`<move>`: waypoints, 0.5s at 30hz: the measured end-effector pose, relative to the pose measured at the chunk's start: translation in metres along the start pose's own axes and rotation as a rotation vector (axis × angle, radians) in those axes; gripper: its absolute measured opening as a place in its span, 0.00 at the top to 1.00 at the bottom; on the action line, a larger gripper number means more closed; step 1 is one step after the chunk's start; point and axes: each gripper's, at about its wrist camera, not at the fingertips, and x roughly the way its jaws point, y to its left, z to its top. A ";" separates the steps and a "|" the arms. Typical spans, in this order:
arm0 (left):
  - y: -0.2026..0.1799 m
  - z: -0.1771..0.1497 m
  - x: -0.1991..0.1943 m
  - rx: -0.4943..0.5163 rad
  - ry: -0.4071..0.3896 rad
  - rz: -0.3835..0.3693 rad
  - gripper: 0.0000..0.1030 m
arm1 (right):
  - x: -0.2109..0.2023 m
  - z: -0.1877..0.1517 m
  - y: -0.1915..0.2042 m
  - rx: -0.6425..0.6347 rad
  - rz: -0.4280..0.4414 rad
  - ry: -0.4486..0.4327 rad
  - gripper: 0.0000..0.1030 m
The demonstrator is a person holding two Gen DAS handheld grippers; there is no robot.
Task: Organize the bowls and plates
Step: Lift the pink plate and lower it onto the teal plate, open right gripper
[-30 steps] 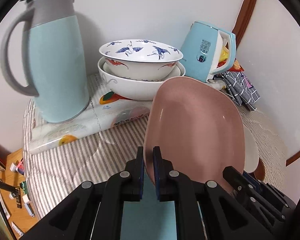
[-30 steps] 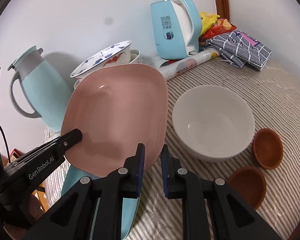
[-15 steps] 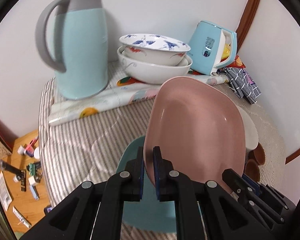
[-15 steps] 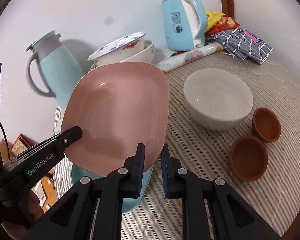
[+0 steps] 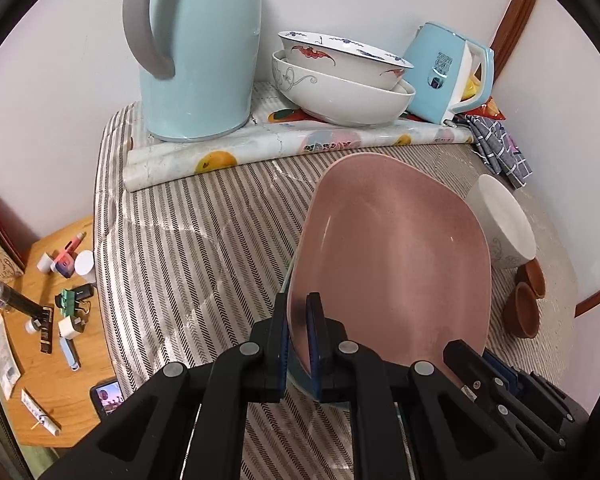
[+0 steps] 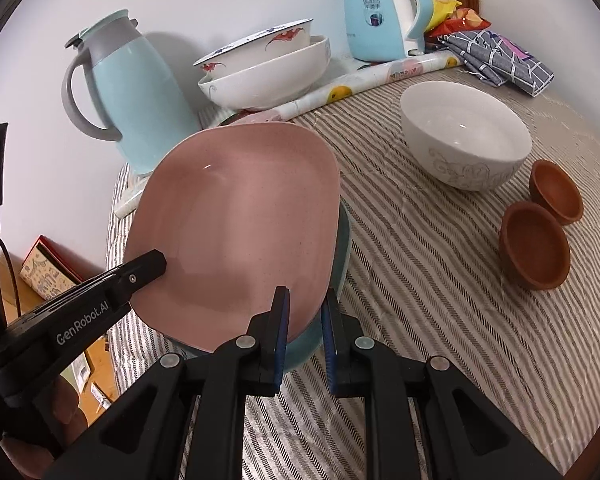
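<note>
- Two hand-held grippers hold one pink plate point(image 5: 396, 264) between them over a bench covered by a striped cloth point(image 5: 204, 248).
- At the far left of the bench stands a pale blue thermos jug point(image 6: 140, 96) with a grey handle, upright against the wall.
- Just right of the jug, two patterned bowls point(image 6: 268, 68) sit nested, the upper one tilted, resting on a rolled fruit-print mat point(image 5: 260, 150).
- The left hand-held gripper point(image 5: 298, 320) is clenched on the near left rim of the pink plate, one finger on the upper face and one below.
- The pink plate is a rounded square dish with its hollow face up. In the right wrist view it lies slightly tilted, its long axis running from the near edge toward the jug and nested bowls.
- Directly under the pink plate lies a blue plate point(image 6: 340, 256), of which only the rim shows. Whether the two touch cannot be told.
- The right hand-held gripper point(image 6: 303, 320) straddles the near right rim of the pink plate; its jaws stand slightly apart, and whether they press the rim cannot be told.
- Right of the plates, a plain white bowl point(image 6: 466, 134) stands upright on the cloth.
- Behind it, a blue electric kettle point(image 6: 380, 8) stands by the wall.
- At the far right, two small brown dishes point(image 6: 536, 250) sit side by side, near the white bowl.
</note>
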 end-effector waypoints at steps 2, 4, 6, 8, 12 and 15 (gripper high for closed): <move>0.000 -0.001 -0.002 0.001 0.004 0.000 0.91 | -0.002 0.000 0.001 -0.002 -0.002 0.004 0.85; 0.000 -0.002 -0.004 0.005 0.002 -0.006 0.91 | -0.003 -0.002 0.003 -0.015 -0.012 0.011 0.85; -0.001 -0.003 -0.004 0.010 0.011 0.000 0.91 | -0.004 -0.004 0.003 -0.018 -0.012 0.019 0.85; -0.001 -0.005 -0.005 0.006 0.015 -0.002 0.91 | -0.004 -0.006 0.003 -0.016 -0.014 0.025 0.85; -0.001 -0.006 -0.007 0.015 0.014 -0.004 0.91 | -0.007 -0.008 0.004 -0.015 -0.016 0.029 0.85; -0.002 -0.008 -0.004 0.017 0.028 -0.008 0.91 | -0.006 -0.008 0.003 -0.007 -0.021 0.040 0.85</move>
